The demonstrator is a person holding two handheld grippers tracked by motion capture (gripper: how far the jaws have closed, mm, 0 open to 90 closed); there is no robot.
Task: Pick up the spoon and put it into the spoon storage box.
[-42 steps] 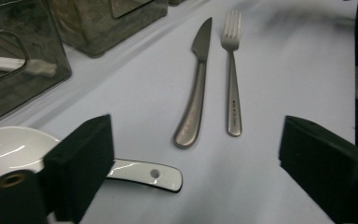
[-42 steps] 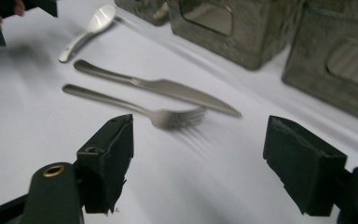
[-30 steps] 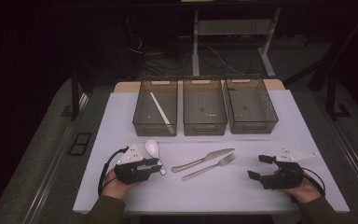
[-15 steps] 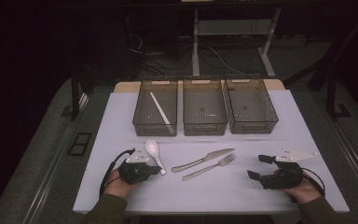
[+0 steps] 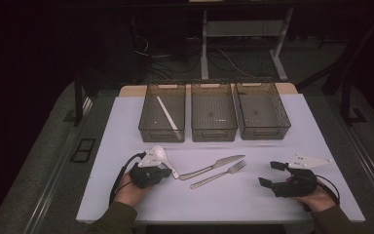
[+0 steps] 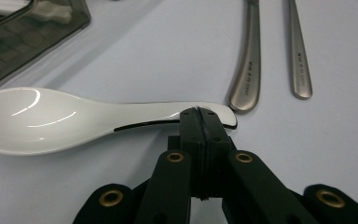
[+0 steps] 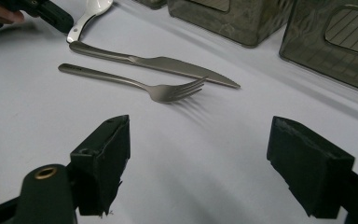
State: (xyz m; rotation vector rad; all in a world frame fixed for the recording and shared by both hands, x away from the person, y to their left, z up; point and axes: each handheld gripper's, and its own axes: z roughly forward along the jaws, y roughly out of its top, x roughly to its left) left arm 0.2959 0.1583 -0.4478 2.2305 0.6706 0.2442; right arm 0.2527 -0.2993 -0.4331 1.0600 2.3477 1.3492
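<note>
A white ceramic spoon (image 5: 159, 155) (image 6: 51, 116) lies on the pale mat just in front of the left tray. My left gripper (image 5: 168, 171) (image 6: 199, 114) is shut, its tips pressed together right at the end of the spoon's handle. The handle runs crosswise behind them and I see nothing between the pads. A steel knife (image 5: 214, 165) (image 7: 158, 63) and fork (image 5: 219, 174) (image 7: 144, 84) lie side by side in the middle. My right gripper (image 5: 267, 173) (image 7: 198, 140) rests on the mat at the right, open and empty, facing the fork.
Three dark mesh trays stand in a row at the back: left (image 5: 161, 132), middle (image 5: 214, 132), right (image 5: 265, 131). A white stick (image 5: 168, 114) lies in the left one. The mat's front edge (image 5: 214, 217) is close to both hands.
The left hand has crept slightly right toward the spoon's handle. The spoon, knife, fork and right hand have not moved.
</note>
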